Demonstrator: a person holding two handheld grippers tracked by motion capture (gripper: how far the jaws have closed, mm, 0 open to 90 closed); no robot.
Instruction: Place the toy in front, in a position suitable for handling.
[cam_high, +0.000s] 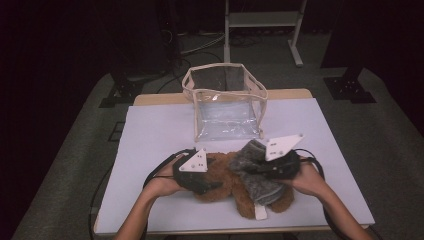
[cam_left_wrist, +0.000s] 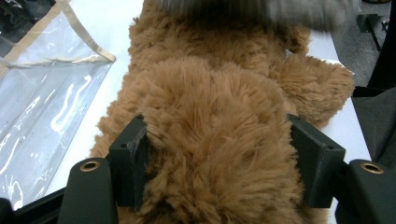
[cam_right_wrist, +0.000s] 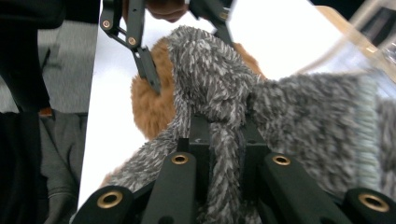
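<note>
Teddy bear (cam_high: 220, 182) lies near the tabletop's (cam_high: 150, 135) front edge, left claw (cam_left_wrist: 217, 154) clamped on its brown body. Right claw (cam_right_wrist: 224, 140) is pinched together on the grey knitted garment (cam_right_wrist: 299, 130) over the bear.

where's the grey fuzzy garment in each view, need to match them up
High view: grey fuzzy garment lies low and right of centre, over the brown teddy bear, at the right gripper.
Left gripper view: a blurred grey strip along the top edge, beyond the bear.
Right gripper view: it spreads across the centre and right, a fold pinched between the jaws.
Shared landmark: the clear bag, at left and top right in the gripper views.
</note>
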